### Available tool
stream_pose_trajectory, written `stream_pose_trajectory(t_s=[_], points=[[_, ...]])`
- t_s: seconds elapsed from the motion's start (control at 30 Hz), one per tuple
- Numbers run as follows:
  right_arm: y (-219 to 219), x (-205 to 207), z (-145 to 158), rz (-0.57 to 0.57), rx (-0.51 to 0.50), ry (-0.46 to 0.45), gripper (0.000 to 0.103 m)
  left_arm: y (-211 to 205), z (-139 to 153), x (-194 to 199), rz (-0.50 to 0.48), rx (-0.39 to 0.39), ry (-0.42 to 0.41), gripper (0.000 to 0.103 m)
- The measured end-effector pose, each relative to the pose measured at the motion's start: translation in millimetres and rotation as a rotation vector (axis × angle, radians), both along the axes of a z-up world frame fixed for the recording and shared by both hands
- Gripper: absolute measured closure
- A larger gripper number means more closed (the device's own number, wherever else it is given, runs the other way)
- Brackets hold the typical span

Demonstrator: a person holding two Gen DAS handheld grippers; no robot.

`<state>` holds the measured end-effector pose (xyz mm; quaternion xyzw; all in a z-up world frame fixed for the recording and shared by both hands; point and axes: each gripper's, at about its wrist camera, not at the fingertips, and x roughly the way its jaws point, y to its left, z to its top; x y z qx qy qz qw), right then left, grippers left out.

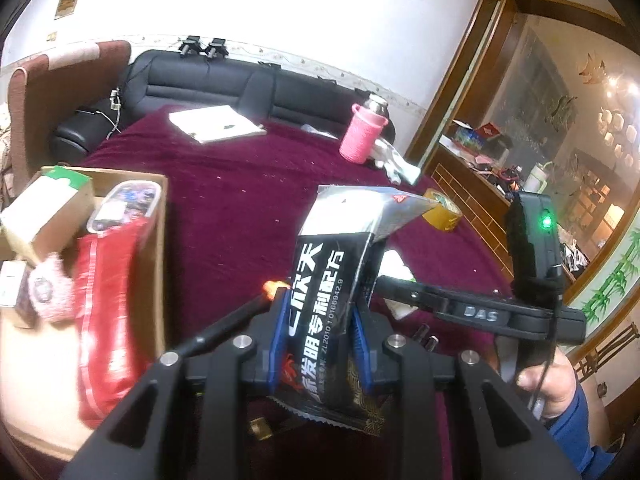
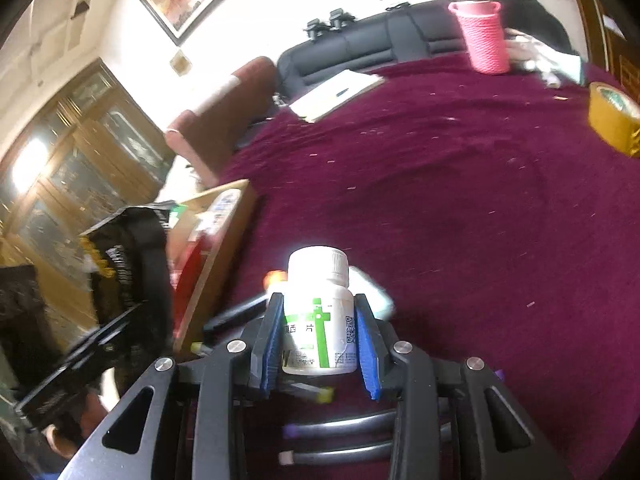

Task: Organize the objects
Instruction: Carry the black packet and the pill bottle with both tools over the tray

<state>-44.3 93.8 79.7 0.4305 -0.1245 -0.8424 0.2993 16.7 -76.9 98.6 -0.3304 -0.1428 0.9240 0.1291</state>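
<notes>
Now my left gripper (image 1: 320,320) clamps a black packet (image 1: 328,312) at frame center; the cardboard box (image 1: 158,240) at left holds a red pouch (image 1: 108,300). Only the right view shows my right gripper (image 2: 318,344) squeezing a white pill bottle (image 2: 320,312).

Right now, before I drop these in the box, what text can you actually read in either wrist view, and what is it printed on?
"欣天", "发明专利配方", "ZL2010 1 0166942.8": black foil packet, clamped in the left gripper.
"DAS": side of the right gripper, seen from the left wrist.
"西" and "片", beside a green cross and a QR code: white pill bottle, between the right gripper's fingers; characters between washed out.
Fine print on the bottle, and labels in the cardboard box: too blurred.
</notes>
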Motion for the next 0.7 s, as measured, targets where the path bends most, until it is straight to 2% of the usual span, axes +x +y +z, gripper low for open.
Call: stream_pose_trajectory(t_s=[0.17,0.43,0.7], points=[[-28.9,18.3,13.9,0.047,-0.036,0.006,0.066,-31.5,1.9,16.9,0.047,0.027,0.008,0.075],[-94.7,41.7,14.1,0.168,-0.052,-0.031,0.066,-96.8,2.0,43.9,0.166,0.058,0.011,0.075],[-175.3,49.3,2.3,0.297,-0.004,-0.059,0.066,-165.3,-20.6,66.6,0.324,0.083,-0.087,0.075]])
